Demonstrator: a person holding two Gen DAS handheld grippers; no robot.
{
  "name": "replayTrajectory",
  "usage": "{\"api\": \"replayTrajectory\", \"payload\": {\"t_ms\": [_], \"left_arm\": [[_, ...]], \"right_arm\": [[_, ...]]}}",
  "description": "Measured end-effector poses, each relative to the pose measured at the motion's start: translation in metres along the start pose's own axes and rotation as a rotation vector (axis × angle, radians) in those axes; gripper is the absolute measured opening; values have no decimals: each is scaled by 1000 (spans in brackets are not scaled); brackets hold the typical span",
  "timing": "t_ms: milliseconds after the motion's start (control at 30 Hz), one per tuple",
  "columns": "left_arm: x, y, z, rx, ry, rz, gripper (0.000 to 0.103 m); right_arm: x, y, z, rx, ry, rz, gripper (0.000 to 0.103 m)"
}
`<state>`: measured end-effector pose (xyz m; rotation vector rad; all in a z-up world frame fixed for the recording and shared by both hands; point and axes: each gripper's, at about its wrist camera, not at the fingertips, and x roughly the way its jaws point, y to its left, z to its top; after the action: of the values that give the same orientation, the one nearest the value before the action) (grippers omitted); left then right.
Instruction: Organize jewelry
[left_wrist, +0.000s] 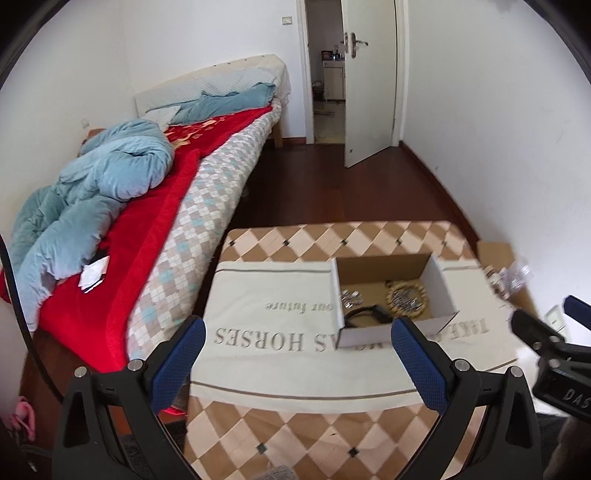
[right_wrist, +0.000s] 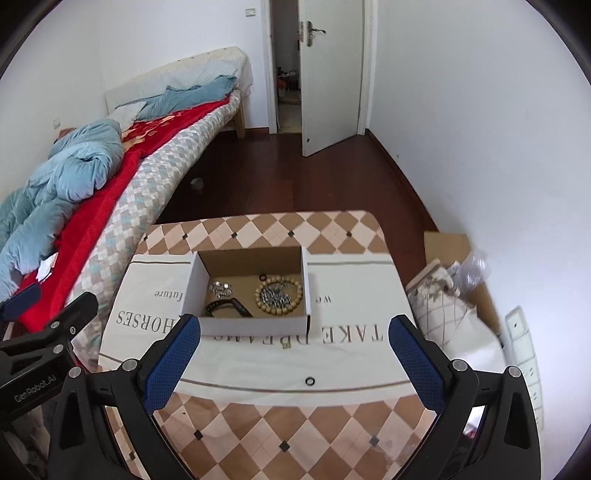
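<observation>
Two grippers hung above a table (right_wrist: 258, 435) with a diamond-check top, both spread wide and pinching nothing. Left gripper (left_wrist: 297, 345): blue pads apart over the near part of a white cloth (left_wrist: 266, 291). Right gripper (right_wrist: 293, 341): blue pads apart, framing the near wall of a box (right_wrist: 255, 325).

Box: open cardboard, white outside, set on the cloth (right_wrist: 354, 354) toward the table's far side. Contents, as seen from the right wrist:
- bead bracelet (right_wrist: 280, 297), tan, at right, coiled in a ring;
- chain (right_wrist: 274, 294), silvery, heaped inside that ring;
- small ring (right_wrist: 263, 277), dark, just beyond the beads;
- metal cluster (right_wrist: 221, 288), silvery, at left, possibly earrings, too small to tell;
- black band (right_wrist: 229, 307), near the near wall.

One loose black ring (right_wrist: 310, 380) lay on the cloth, well on the near side of the box, between the right gripper's fingers.

Surroundings: bed (left_wrist: 207, 192) at left with red blanket (left_wrist: 122, 266) and blue quilt (left_wrist: 96, 192); open door (right_wrist: 332, 74) at far end; cardboard and plastic wrap (right_wrist: 471, 269) on the floor at right.
</observation>
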<state>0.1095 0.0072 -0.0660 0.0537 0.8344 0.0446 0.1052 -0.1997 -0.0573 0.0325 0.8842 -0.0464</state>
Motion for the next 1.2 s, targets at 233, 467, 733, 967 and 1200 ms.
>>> {"api": "replayTrajectory", "payload": {"t_ms": [233, 467, 733, 967, 1200], "left_arm": [[55, -9, -38, 21, 98, 107, 102], [104, -10, -57, 26, 198, 150, 102], [124, -22, -62, 37, 236, 119, 102], [128, -68, -67, 72, 260, -1, 102], [147, -126, -62, 46, 349, -151, 101]], "right_arm": [[91, -30, -64, 39, 163, 7, 73], [157, -29, -103, 14, 236, -9, 67], [170, -19, -110, -54, 204, -24, 14], [154, -69, -101, 114, 185, 2, 14], [143, -115, -89, 179, 151, -46, 14]]}}
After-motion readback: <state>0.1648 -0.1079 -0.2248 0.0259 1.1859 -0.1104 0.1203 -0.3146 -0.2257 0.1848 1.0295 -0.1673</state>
